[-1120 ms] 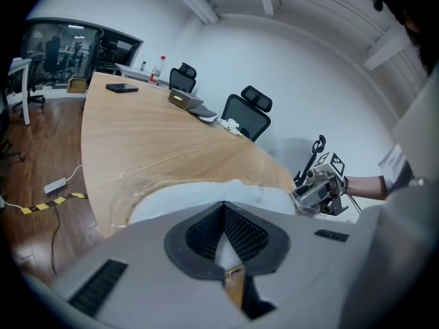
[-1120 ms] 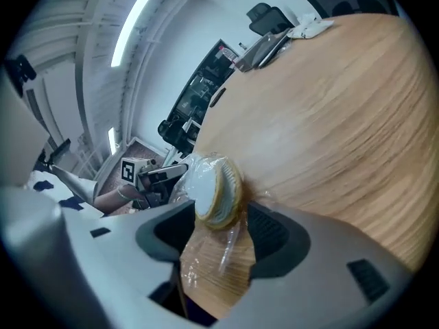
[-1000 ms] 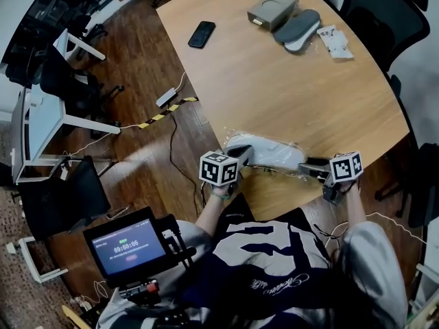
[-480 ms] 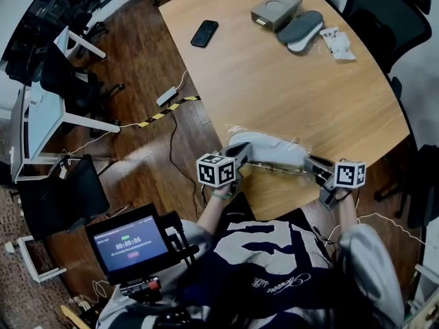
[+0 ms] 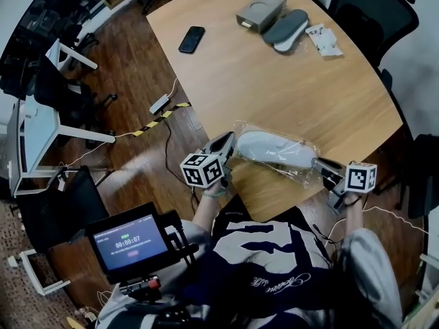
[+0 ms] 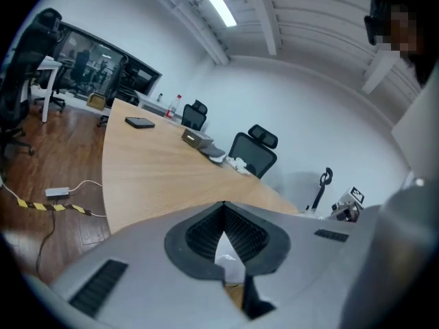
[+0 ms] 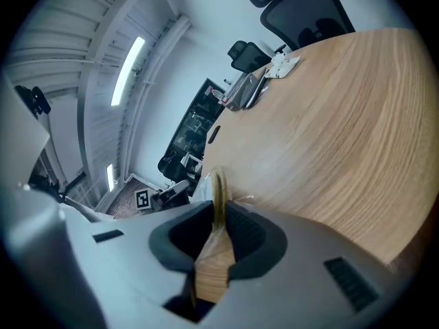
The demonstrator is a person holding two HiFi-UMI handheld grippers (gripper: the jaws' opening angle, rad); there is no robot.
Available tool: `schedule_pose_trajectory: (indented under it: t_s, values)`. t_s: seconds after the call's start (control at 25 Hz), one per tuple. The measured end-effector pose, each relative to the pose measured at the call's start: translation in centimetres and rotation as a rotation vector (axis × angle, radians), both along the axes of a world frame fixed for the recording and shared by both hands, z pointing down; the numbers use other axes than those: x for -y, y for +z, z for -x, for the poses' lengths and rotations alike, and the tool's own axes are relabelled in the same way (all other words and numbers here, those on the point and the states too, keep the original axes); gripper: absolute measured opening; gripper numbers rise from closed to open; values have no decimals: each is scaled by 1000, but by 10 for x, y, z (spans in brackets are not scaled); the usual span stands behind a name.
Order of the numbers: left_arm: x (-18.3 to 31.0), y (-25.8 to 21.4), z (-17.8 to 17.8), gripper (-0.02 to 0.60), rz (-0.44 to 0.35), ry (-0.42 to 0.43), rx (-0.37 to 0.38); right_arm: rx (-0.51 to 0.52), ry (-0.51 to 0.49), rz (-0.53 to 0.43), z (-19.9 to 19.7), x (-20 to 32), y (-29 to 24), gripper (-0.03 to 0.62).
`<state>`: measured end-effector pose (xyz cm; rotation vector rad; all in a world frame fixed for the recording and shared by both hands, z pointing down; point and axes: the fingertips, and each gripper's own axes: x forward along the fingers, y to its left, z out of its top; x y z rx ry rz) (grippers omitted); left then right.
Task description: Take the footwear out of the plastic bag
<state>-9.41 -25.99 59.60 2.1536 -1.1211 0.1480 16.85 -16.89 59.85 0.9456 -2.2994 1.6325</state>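
Observation:
A white shoe (image 5: 271, 148) lies inside a clear plastic bag (image 5: 302, 162) at the near edge of the wooden table (image 5: 274, 88). My left gripper (image 5: 225, 144) is at the bag's left end. Its jaws meet at the tips (image 6: 222, 205), and a bit of white plastic shows between the pads. My right gripper (image 5: 324, 168) is at the bag's right end, and its jaws are closing. In the right gripper view a thin edge of the bag (image 7: 218, 187) stands pinched between its pads (image 7: 241, 233).
At the table's far side lie a black phone (image 5: 191, 39), a grey box (image 5: 260, 11), a pair of grey soles (image 5: 287, 29) and a crumpled wrapper (image 5: 322, 40). Office chairs (image 5: 374, 12) stand around. A power strip and cable (image 5: 159, 103) lie on the wooden floor at left.
The right gripper's jaws have closed onto the bag's right end. Both grippers have spread slightly apart, and the bag is now stretched between them.

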Motion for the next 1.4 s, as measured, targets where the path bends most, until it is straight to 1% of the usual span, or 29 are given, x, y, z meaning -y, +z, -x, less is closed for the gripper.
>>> schedule_pose_trajectory:
  t_s: [0.04, 0.12, 0.2, 0.24, 0.44, 0.56, 0.68, 0.76, 0.84, 0.96, 1.04, 1.16, 1.24, 1.32, 1.4]
  values:
    - [2, 8, 0, 3, 28, 42, 46, 22, -2, -9, 1, 0, -6, 60]
    - [1, 34, -5, 3, 95, 157, 169, 50, -8, -23, 4, -1, -16, 58]
    - [-2, 54, -11, 3, 126, 245, 273, 44, -19, -25, 5, -4, -17, 57]
    - [-2, 60, -12, 3, 130, 266, 315, 44, -22, -22, 7, -6, -17, 57]
    - [5, 71, -18, 3, 85, 290, 495, 12, -5, -28, 9, -16, -27, 55]
    - [7, 73, -20, 3, 67, 283, 569, -4, 33, -26, 9, -31, -33, 55]
    - [5, 73, -20, 3, 52, 270, 599, -7, 75, -43, 11, -46, -36, 55]
    - [5, 74, -21, 3, 49, 262, 613, -29, 94, -91, 15, -52, -42, 55]
    - [5, 74, -24, 3, 47, 259, 618, -72, 101, -154, 18, -58, -47, 55]
    - [6, 74, -27, 3, 43, 260, 620, -128, 98, -242, 20, -68, -53, 55]
    - [6, 75, -26, 3, 47, 256, 615, -150, 90, -275, 22, -73, -55, 55]
    - [9, 74, -27, 3, 57, 247, 601, -154, 87, -287, 22, -78, -59, 55]
    - [12, 75, -25, 3, 61, 226, 598, -154, 100, -294, 19, -80, -64, 55]
    - [16, 75, -18, 3, 70, 183, 595, -155, 135, -296, 8, -83, -68, 54]
    - [18, 74, -13, 3, 84, 161, 585, -154, 174, -283, -8, -88, -71, 52]
